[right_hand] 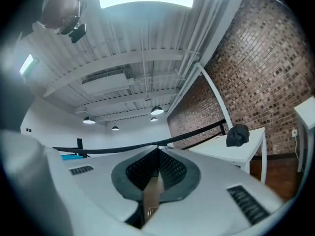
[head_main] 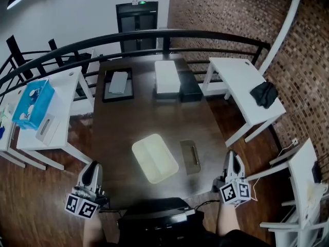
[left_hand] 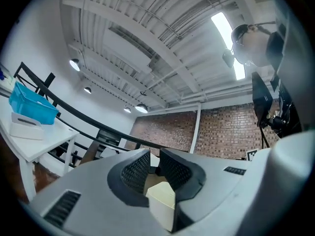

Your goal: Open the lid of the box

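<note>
A cream, rounded-corner box (head_main: 154,157) lies with its lid on at the near middle of the dark wooden table (head_main: 133,122). It sits between my two grippers and neither one touches it. My left gripper (head_main: 94,165) hovers at the table's near left corner, its jaws a narrow gap apart and empty. In the left gripper view (left_hand: 154,157) a corner of the box (left_hand: 161,200) shows through that gap, farther off. My right gripper (head_main: 232,154) is at the near right edge; its pads meet at the tip in the right gripper view (right_hand: 158,151), with nothing held.
A flat brown piece with a pale bar (head_main: 190,157) lies just right of the box. At the far end are a black tray (head_main: 118,84), a white box (head_main: 167,76) and a black box (head_main: 190,85). White side tables stand left (head_main: 56,112) and right (head_main: 241,86), a blue bin (head_main: 33,103) on the left one.
</note>
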The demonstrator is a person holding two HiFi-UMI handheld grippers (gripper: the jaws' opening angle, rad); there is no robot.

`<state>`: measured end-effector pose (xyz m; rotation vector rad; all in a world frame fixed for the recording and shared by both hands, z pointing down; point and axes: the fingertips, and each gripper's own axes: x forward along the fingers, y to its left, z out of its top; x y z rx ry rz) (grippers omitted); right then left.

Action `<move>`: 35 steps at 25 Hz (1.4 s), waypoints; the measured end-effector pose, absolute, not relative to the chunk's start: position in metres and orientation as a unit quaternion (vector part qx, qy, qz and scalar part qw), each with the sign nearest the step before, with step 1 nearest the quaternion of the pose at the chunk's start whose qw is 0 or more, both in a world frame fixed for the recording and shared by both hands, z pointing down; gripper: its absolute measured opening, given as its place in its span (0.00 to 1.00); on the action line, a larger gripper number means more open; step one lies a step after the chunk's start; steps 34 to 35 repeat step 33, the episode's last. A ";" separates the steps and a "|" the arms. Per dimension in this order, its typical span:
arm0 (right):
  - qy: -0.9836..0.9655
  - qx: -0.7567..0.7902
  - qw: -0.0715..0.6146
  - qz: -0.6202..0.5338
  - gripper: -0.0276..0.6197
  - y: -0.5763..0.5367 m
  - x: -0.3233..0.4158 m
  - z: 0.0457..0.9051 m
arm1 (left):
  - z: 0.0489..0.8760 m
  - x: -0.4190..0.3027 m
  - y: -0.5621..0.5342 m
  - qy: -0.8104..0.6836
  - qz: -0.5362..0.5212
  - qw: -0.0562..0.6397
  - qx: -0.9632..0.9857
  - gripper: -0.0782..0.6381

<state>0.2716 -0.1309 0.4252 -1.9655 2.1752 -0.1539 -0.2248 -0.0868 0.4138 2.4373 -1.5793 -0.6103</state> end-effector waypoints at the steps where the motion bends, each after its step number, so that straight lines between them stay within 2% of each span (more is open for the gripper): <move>1: 0.743 -0.660 0.100 -0.046 0.05 -0.131 0.266 0.421 | 0.414 -0.226 -0.086 -0.533 -0.204 0.083 0.817 0.17; 5: 0.769 -0.632 0.096 -0.019 0.05 -0.133 0.244 0.410 | 0.408 -0.224 -0.090 -0.534 -0.200 0.068 0.819 0.17; 12: 0.793 -0.601 0.092 -0.042 0.04 -0.136 0.224 0.419 | 0.399 -0.210 -0.085 -0.522 -0.213 0.062 0.824 0.17; 35: 0.803 -0.588 0.081 -0.050 0.05 -0.131 0.202 0.417 | 0.407 -0.216 -0.089 -0.537 -0.211 0.071 0.814 0.17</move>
